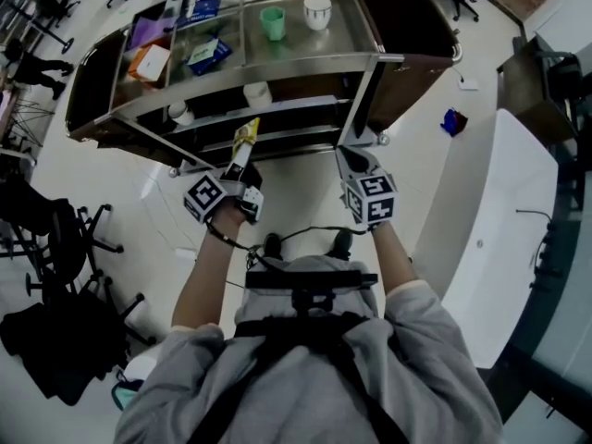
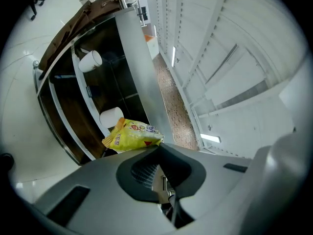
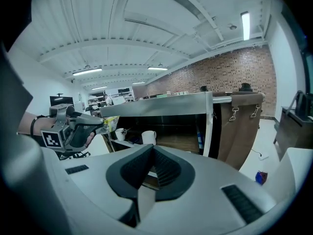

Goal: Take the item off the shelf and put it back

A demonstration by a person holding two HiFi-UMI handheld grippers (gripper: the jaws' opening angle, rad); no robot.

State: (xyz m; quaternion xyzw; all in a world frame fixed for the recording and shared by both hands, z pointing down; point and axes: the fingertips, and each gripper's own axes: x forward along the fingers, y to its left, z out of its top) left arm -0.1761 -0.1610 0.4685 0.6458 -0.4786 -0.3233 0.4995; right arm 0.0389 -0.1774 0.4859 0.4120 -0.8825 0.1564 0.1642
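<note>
A yellow snack packet (image 1: 245, 137) sticks up from my left gripper (image 1: 242, 160), which is shut on its lower end just in front of the metal shelf cart (image 1: 370, 63). In the left gripper view the packet (image 2: 132, 135) lies over the closed jaw tips (image 2: 159, 148), with the cart's dark shelves behind it. My right gripper (image 1: 353, 160) hovers by the cart's front right post, shut with nothing in it (image 3: 152, 148). The right gripper view also shows the left gripper (image 3: 100, 124) and the packet (image 3: 111, 123) at the left.
A green cup (image 1: 272, 22) and a white cup (image 1: 317, 11) stand on the cart's top; orange and blue packages (image 1: 153, 61) lie to their left. White cups (image 1: 256, 92) sit on the middle shelf. Office chairs (image 1: 65, 239) stand left, a white table (image 1: 499, 229) right.
</note>
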